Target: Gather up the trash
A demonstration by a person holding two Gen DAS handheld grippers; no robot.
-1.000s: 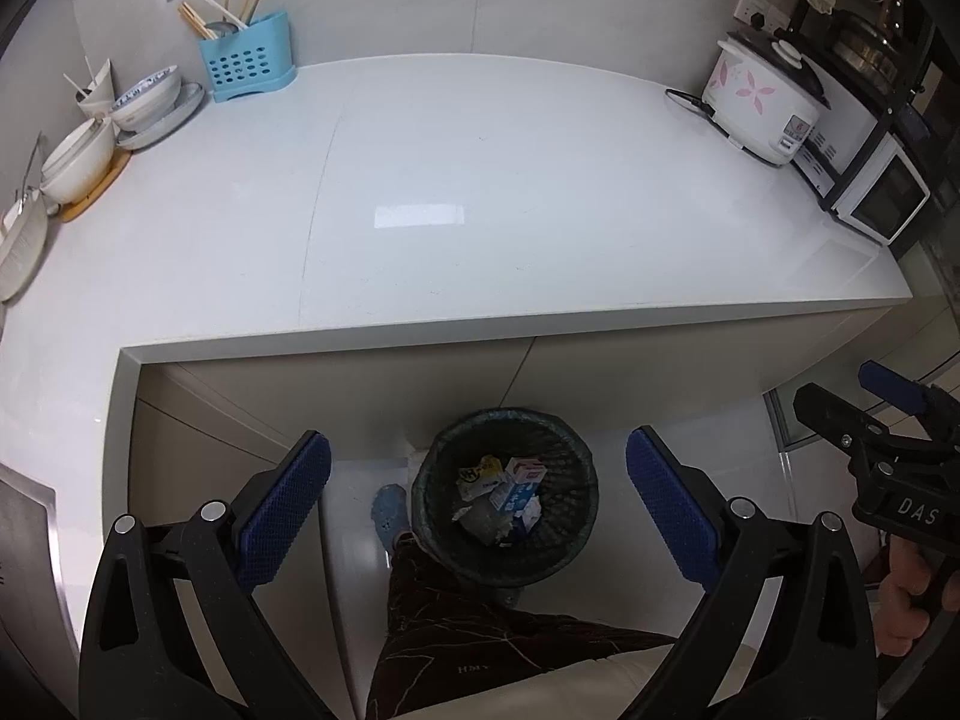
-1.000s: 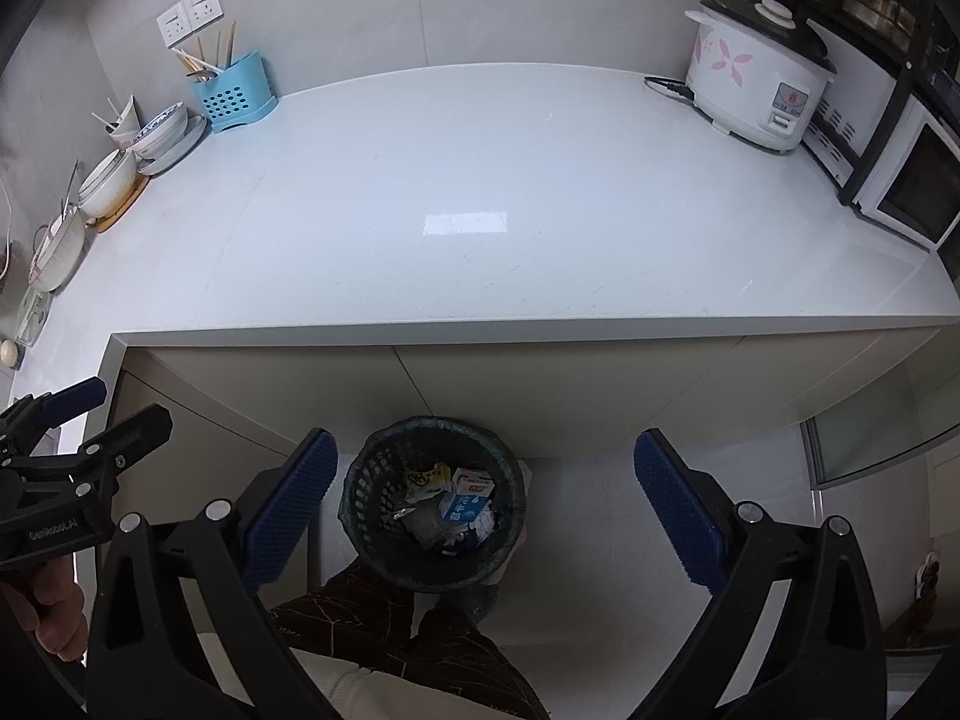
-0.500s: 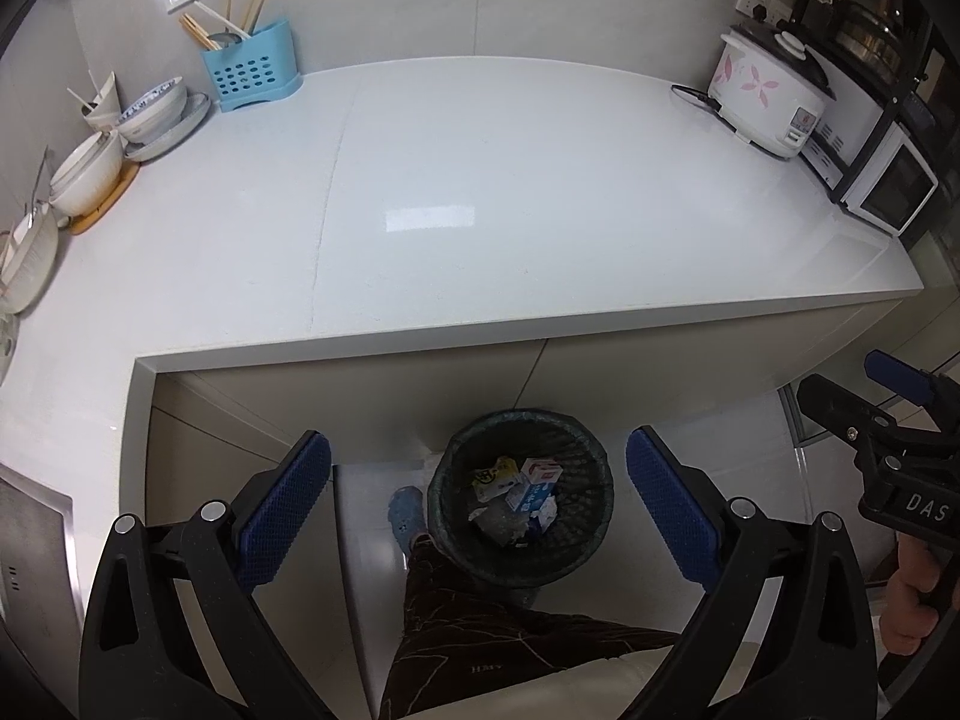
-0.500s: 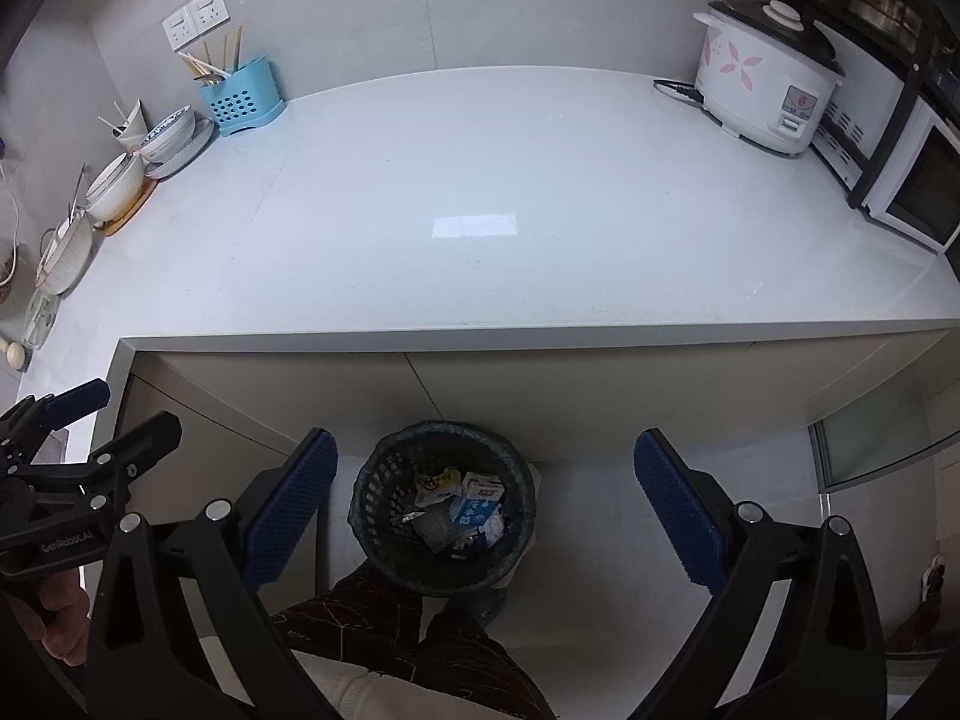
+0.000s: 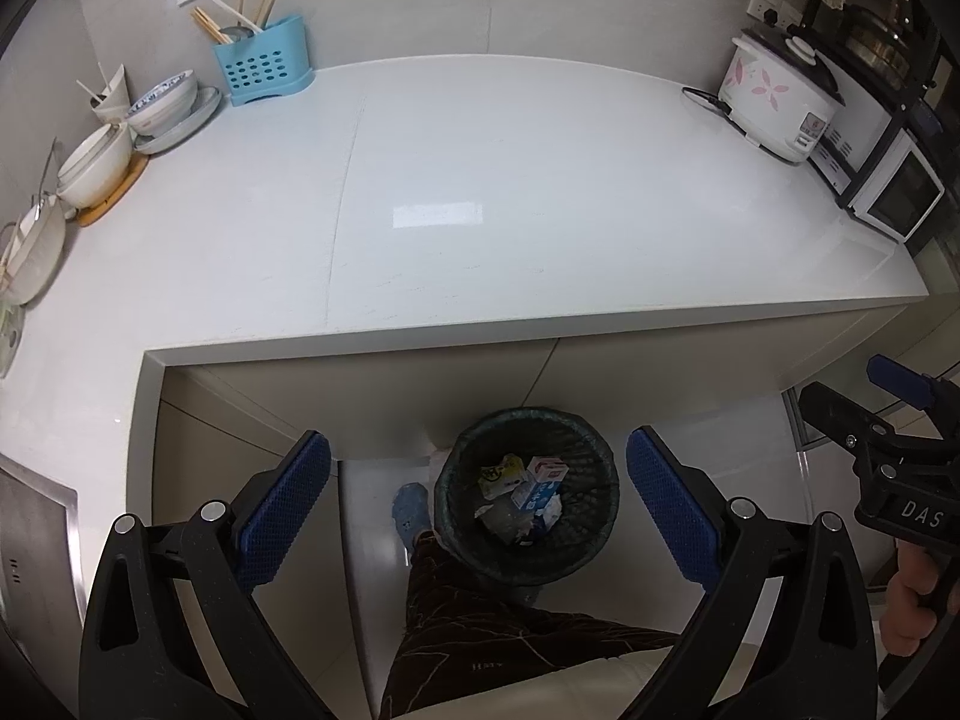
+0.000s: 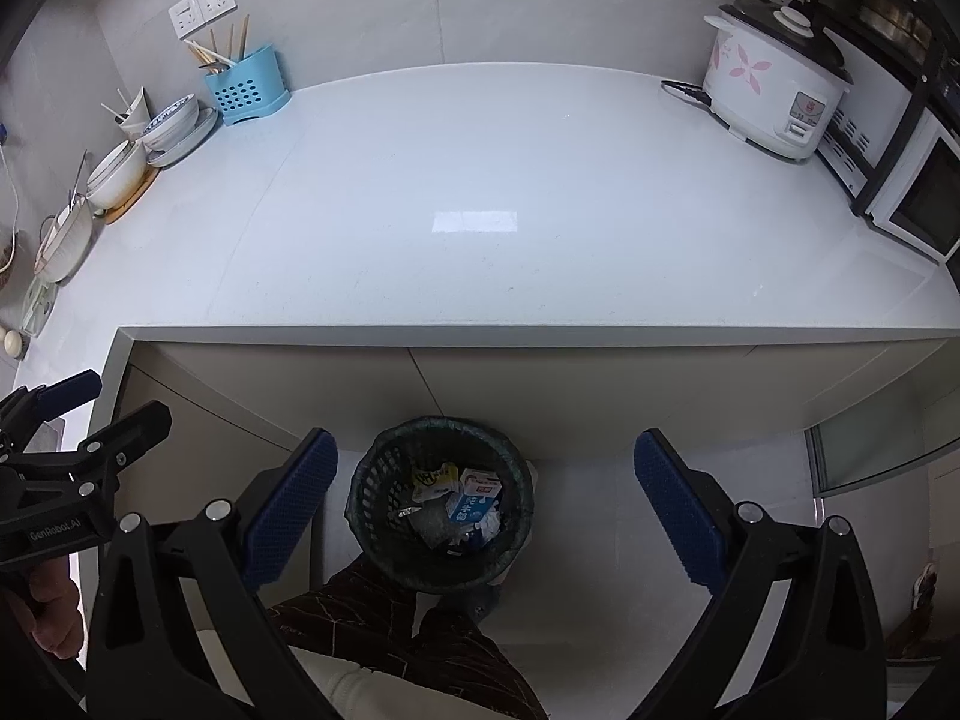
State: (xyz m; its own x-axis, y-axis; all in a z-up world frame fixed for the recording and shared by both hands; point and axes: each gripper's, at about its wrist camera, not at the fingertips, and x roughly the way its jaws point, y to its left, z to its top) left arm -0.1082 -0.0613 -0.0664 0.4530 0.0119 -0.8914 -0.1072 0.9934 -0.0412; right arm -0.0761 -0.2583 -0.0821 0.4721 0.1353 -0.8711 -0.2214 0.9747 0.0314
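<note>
A dark mesh trash bin stands on the floor in front of the counter, by the person's legs. Inside it lie a blue-and-white carton, a yellow wrapper and crumpled scraps. My left gripper hangs open high above the bin with nothing between its fingers. My right gripper is also open and empty above the bin. Each gripper shows at the edge of the other's view, the right one and the left one.
The white counter carries a blue utensil holder, stacked bowls at the left, and a rice cooker and microwave at the right.
Both views have pulled back and up a little; the bin has shifted slightly right in each. Both grippers stay open.
</note>
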